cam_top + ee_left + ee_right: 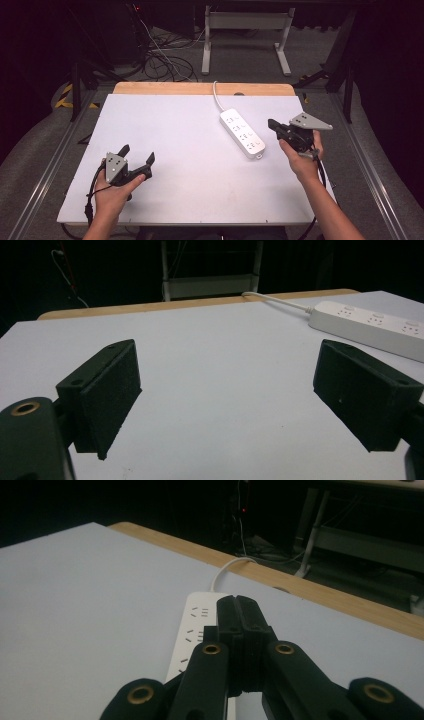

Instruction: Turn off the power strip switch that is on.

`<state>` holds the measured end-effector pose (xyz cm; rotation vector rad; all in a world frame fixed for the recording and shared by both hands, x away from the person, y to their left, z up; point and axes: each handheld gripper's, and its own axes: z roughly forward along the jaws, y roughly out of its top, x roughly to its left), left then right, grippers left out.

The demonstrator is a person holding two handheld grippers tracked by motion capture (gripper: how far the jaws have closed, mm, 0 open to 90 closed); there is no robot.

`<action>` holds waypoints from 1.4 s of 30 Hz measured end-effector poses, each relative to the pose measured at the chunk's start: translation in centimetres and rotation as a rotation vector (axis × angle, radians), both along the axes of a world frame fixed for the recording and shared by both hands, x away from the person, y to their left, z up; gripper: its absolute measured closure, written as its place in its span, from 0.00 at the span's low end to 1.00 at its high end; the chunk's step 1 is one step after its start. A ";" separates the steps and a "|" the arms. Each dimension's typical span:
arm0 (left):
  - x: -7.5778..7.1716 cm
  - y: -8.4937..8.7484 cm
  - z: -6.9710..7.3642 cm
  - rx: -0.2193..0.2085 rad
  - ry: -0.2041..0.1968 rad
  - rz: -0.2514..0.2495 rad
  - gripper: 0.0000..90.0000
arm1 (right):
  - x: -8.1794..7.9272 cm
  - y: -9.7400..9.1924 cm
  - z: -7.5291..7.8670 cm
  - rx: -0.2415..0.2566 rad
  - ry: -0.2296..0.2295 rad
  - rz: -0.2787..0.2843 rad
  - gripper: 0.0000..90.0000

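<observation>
A white power strip [242,133] lies slanted on the white tabletop [190,150], its cord running off over the far wooden edge. My right gripper [271,123] is held just right of the strip, above the table, with its jaws pressed together and nothing between them. In the right gripper view the shut gripper [237,600] points over the power strip [197,630]. Near the front left, my left gripper [137,153] rests low over the table with its jaws wide apart and empty. The left gripper view shows this open gripper [227,352] with bare table between its pads and the power strip [370,327] at far right.
A wooden strip [202,88] borders the table's far edge. Beyond it stand a metal frame [245,40] and tangled cables [160,60] on the dark floor. Metal rails [367,165] run along both sides of the table.
</observation>
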<state>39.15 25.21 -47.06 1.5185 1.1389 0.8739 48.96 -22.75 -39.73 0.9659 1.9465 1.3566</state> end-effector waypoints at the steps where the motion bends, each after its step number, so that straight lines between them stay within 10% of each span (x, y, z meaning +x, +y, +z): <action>1: -0.1 0.0 0.0 -0.003 -0.002 0.001 0.13 | -0.5 -0.2 -0.1 0.005 -0.015 0.000 1.00; 11: -0.1 0.1 0.1 -0.006 -0.007 0.006 0.13 | -4.1 -1.5 -0.1 0.101 -0.155 0.008 1.00; 28: 0.2 0.0 0.1 -0.013 -0.003 -0.001 0.13 | -4.9 -2.1 -1.0 0.100 -0.177 -0.010 1.00; 42: 0.1 0.3 0.1 -0.014 -0.002 0.008 0.13 | -4.3 -1.8 -1.3 0.089 -0.176 -0.030 0.60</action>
